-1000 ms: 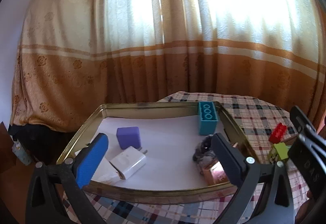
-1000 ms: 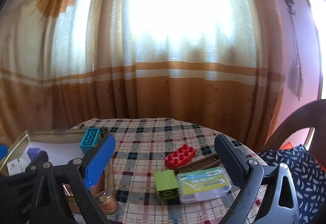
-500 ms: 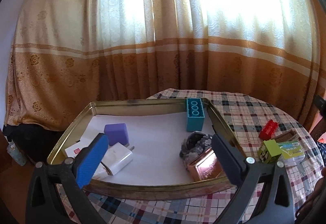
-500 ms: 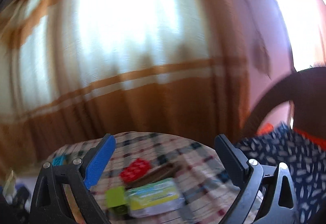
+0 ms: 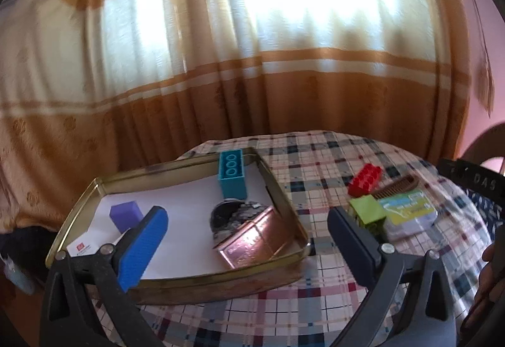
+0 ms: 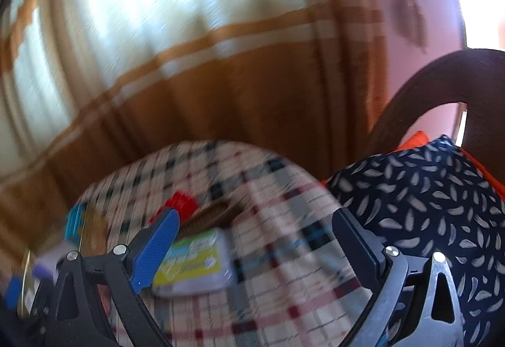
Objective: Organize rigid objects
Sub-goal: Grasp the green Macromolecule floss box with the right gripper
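Two grippers, both with fingers spread wide and nothing between them.

Left gripper [image 5: 247, 238] hangs over the near edge of the gold tray [image 5: 285, 198]; right gripper [image 6: 255, 247] sits over the right side of the tabletop [image 5: 315, 157], its view motion-blurred. Still loose on the cloth: red brick [image 5: 365, 178], green block [image 5: 367, 210], wooden comb [image 5: 398, 185], clear plastic case [image 5: 410, 212]. All look light, stiff and non-fragile. Bricks: pinch the flat sides. The case looks slick, so take it across the short width. Only the left view shows the tray contents: teal brick [image 5: 232, 174], purple cube [image 5: 126, 212], copper tin [image 5: 255, 241]. Only the right view shows the patterned cushion [image 6: 426, 205] beyond the tabletop's right edge.
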Tool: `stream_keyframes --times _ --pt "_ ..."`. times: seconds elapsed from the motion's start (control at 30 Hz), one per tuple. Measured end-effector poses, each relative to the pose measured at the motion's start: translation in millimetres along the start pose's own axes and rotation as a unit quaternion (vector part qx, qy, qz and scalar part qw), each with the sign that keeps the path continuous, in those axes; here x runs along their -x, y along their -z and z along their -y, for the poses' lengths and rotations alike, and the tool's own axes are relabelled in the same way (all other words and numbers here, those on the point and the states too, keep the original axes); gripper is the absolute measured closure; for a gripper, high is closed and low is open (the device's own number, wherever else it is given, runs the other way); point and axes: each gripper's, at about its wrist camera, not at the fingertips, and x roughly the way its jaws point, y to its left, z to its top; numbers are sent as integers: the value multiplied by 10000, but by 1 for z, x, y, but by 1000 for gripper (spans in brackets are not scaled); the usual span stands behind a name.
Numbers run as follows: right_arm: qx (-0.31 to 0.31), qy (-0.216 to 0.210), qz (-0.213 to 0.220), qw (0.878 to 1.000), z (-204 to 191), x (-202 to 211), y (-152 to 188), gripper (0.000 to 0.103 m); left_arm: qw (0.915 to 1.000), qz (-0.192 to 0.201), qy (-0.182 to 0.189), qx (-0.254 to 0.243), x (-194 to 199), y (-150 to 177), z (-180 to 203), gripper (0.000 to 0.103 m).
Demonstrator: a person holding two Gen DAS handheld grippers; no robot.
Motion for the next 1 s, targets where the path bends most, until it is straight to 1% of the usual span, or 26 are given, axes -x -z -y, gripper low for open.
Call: stream_keyframes --times 0.1,0.13,0.23,0.37,0.5,0.6,0.73,0.77,0.8,0.93,1.0 --pt "437 -251 -436 9978 -17 -12 3 4 9999 -119 -23 64 -5 -1 -3 0" --pt "570 -226 -566 9965 -22 -16 6 4 9998 -164 1 133 -7 -1 -5 0" --pt "835 -214 -774 9933 -33 -22 9 4 9990 -298 -8 335 -13 -1 -13 0" --pt "1126 -214 -981 9886 -43 -29 13 4 9994 -228 -6 275 -11 1 -9 0" --pt "1410 -313 -1358 9802 -54 -41 18 4 9996 -180 6 233 -9 1 -8 0" --pt "1411 -249 -1656 9757 -56 -53 21 4 9994 -220 3 277 -11 0 -10 0" --pt "1297 -255 -1672 9770 -51 -58 16 5 9995 -213 5 234 -11 0 -8 0" --pt "1282 -257 -1674 9772 -51 -59 15 12 9995 -204 19 229 -10 1 -7 0" --pt "1297 -222 -1637 9777 -51 -59 13 20 9995 -204 27 220 -10 1 -7 0" --pt "1432 -263 -1635 9757 -50 -60 12 21 9994 -249 64 237 -12 1 -7 0" --pt "1298 -217 -1568 9788 -43 -56 12 21 9994 -226 104 220 -11 0 -5 0"
